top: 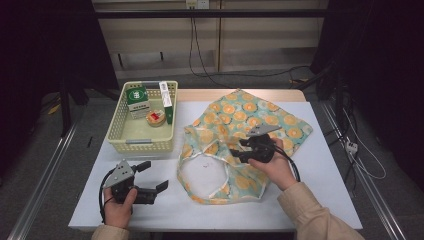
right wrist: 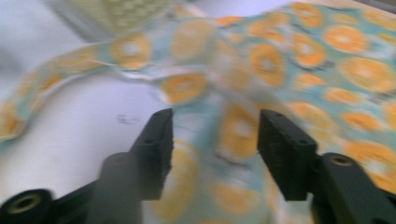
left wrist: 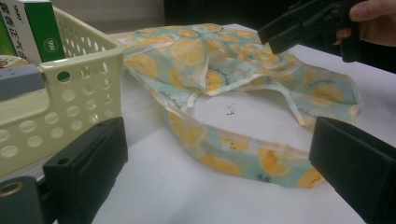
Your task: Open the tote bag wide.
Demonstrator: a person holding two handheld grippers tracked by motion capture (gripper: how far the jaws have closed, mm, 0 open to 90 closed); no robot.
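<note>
Right gripper [top: 239, 149] part-open, empty, over fruit-print bag [top: 280, 122], left gripper [top: 151, 176] open beside it.

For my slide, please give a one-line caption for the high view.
Right hand-held gripper open over a fruit-print bag; left hand-held gripper open on the table near a basket.

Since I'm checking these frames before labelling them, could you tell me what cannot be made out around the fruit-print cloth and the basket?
- Right gripper view: motion blur smears the cloth, so contact between the open jaws and the fabric is unclear.
- High view: print on the green box in the basket is too small to read.
- Left gripper view: the basket wall and the frame edge cut off the green box.
- High view: the small marks on the table inside the cloth's loop are too small to identify.
</note>
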